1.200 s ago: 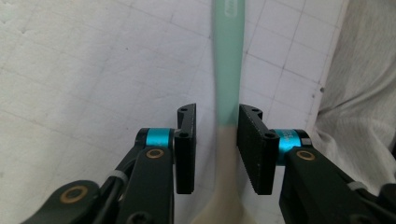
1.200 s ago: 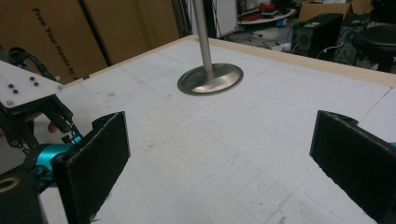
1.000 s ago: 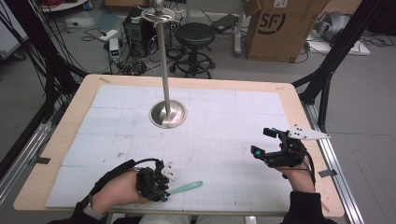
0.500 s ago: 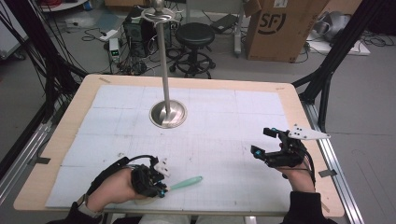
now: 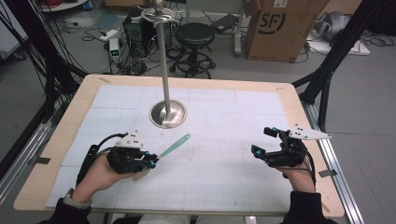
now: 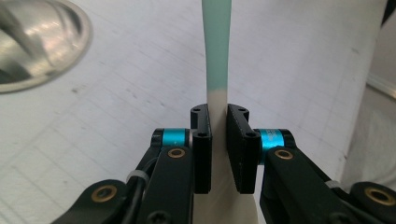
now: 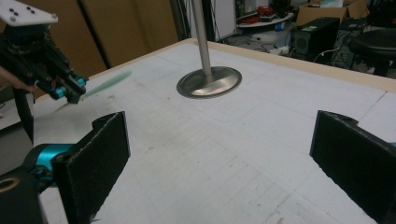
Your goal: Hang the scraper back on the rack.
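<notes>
My left gripper (image 5: 153, 162) is at the near left of the table, shut on the white end of a slim spatula-like stick (image 5: 175, 145). Its jaws have just been closing on it. The mint-green end points up and away toward the metal stand (image 5: 168, 113). In the left gripper view the pads (image 6: 201, 135) clamp the white part, and the green end (image 6: 217, 46) runs out ahead. My right gripper (image 5: 261, 141) hovers at the near right, open, with nothing between its jaws. The right gripper view (image 7: 219, 154) shows them wide apart, with the left gripper (image 7: 70, 91) and stick (image 7: 107, 83) at the far left.
A metal pole on a round base (image 7: 208, 81) stands at the table's far middle. A white gridded mat (image 5: 219, 177) covers the wooden table (image 5: 299, 107). Beyond the table are a stool (image 5: 195, 35), a cardboard box (image 5: 280, 28) and cables on the floor.
The left gripper has lifted the stick off the mat and carried it away from the person toward the stand. The right gripper has stayed where it was.
</notes>
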Demonstrator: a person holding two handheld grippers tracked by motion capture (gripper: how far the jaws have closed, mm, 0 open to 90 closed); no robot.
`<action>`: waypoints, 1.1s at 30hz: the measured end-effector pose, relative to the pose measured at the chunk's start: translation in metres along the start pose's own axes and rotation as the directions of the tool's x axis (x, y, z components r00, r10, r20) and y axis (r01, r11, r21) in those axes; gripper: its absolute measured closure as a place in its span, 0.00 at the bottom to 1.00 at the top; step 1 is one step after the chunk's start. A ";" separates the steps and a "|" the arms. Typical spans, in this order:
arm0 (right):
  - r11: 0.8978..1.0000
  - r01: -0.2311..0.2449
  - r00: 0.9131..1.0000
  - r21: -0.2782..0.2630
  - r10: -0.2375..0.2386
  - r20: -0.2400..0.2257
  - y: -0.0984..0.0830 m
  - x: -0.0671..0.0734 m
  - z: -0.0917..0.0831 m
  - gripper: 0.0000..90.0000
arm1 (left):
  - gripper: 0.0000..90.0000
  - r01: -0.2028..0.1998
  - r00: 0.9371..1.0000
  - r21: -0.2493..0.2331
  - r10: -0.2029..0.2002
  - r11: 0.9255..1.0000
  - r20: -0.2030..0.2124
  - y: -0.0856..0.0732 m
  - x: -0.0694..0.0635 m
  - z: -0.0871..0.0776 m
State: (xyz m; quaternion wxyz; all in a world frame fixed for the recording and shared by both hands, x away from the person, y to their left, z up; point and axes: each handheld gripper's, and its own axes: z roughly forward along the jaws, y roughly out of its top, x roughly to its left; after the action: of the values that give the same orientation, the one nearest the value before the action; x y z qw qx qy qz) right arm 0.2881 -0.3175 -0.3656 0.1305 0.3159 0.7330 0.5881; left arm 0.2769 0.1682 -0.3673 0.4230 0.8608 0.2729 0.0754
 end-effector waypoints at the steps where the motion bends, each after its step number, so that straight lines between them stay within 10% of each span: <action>1: 1.000 0.003 1.000 0.001 -0.003 0.001 0.000 0.000 0.000 0.04 | 0.90 -0.001 1.000 -0.024 0.001 1.000 -0.006 0.000 0.002 -0.002; 11: 1.000 -0.006 1.000 -0.015 0.006 0.015 0.000 -0.002 -0.007 0.04 | 0.90 0.048 0.998 -0.232 -0.059 0.972 -0.039 0.001 0.033 -0.023; 16: 0.999 -0.004 1.000 -0.032 0.004 0.018 0.003 -0.002 -0.010 0.04 | 0.90 0.021 0.995 -0.235 -0.042 0.972 -0.086 0.009 0.049 -0.041; 20: 1.000 -0.006 1.000 -0.021 0.006 0.009 0.001 -0.003 -0.005 0.04 | 0.90 0.028 0.994 -0.295 -0.057 0.955 -0.089 0.016 0.063 -0.061; 33: 1.000 0.000 1.000 -0.017 0.000 0.000 0.002 -0.001 -0.001 0.04 | 0.90 0.042 0.986 -0.357 -0.095 0.933 -0.135 0.043 0.097 -0.097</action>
State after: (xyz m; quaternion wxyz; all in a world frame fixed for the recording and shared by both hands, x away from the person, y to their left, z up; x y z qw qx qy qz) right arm 0.2891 -0.3187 -0.3633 0.1331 0.3147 0.7281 0.5942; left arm 0.3405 0.2651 -0.2830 0.5511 0.7528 0.3159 0.1727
